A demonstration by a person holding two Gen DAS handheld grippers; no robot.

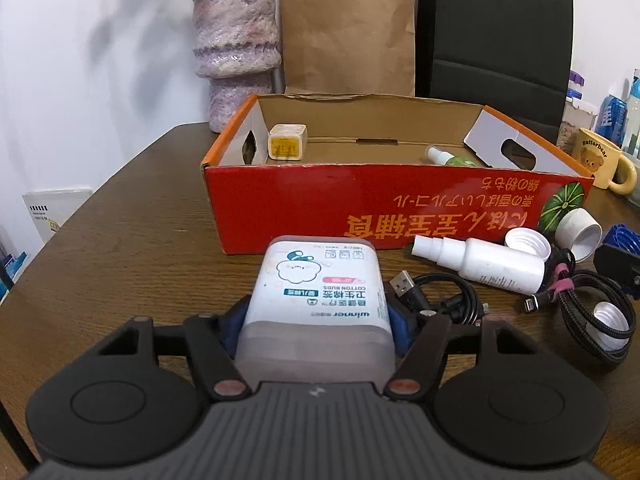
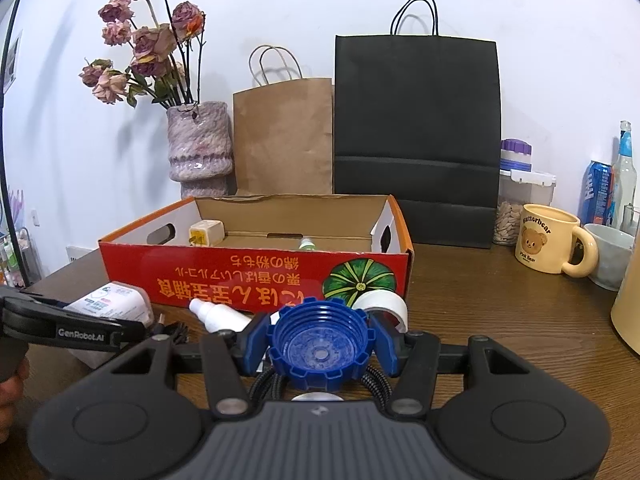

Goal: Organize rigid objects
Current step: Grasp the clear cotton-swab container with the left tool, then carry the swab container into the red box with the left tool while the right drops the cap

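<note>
Left tongs (image 1: 318, 312): blue pads pressed against both sides of a white cotton-bud box (image 1: 316, 288), which lies on the brown wooden table (image 1: 132, 256). Right tongs (image 2: 322, 346): narrowed onto a blue ribbed cap (image 2: 320, 350), open side toward the camera, held above a braided cable (image 2: 378, 386).

Ahead of both tongs stands an open red cardboard box (image 1: 360, 200) with printed lettering upside down; inside it, a small cream cube (image 1: 286, 141) at the left end and a small spray bottle (image 1: 444, 157) toward the right.

Between the left tongs and the red box, to the right: a white spray bottle (image 1: 484, 260) lying on its side, a white cap (image 1: 528, 242), a roll of white tape (image 1: 582, 232) and black coiled cables (image 1: 448, 292).

Beyond the red box, against the white wall (image 2: 540, 40): a pink-purple vase (image 2: 199, 146) of dried roses, a brown paper bag (image 2: 284, 136) and a black paper bag (image 2: 416, 140). Right of the box: a cream bear mug (image 2: 548, 238), a jar, a can and a bottle.
</note>
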